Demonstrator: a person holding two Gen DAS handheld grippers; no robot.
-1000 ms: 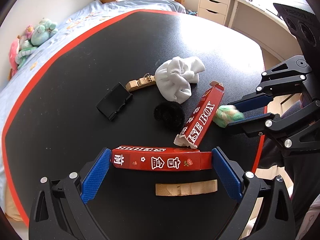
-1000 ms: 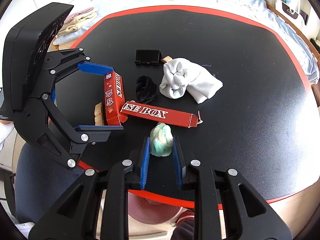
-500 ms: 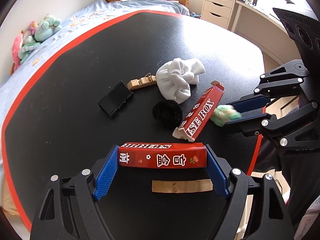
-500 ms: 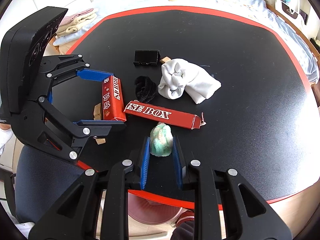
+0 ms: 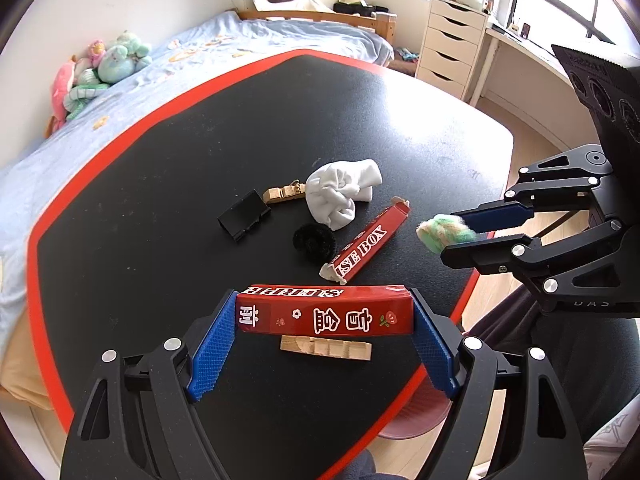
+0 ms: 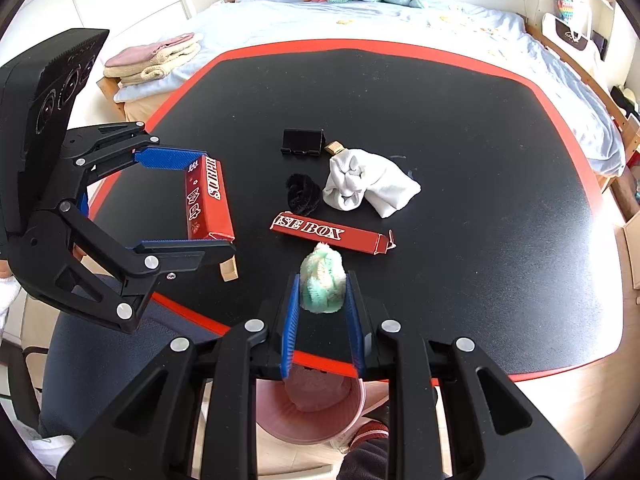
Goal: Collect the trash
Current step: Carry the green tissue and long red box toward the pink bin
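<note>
While the left hand-held gripper [image 5: 322,316] clamps a red box [image 5: 325,312] endwise between its blue pads at lower centre of its view, above a wooden clip [image 5: 325,349] on the desk [image 5: 160,184], the right hand-held gripper [image 6: 322,300] pinches a green fluffy wad [image 6: 323,286]. A second red box [image 6: 332,234], black scrunchie [image 6: 303,193] and white cloth [image 6: 366,188] lie mid-frame; a pink bin [image 6: 308,412] shows below the desk edge.

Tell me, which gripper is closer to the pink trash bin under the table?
Right. The right gripper, shut on the fluffy green-and-white ball, hangs almost directly above the round pink trash bin. The left gripper, clamping the red cardboard box, is farther off to the side.
</note>
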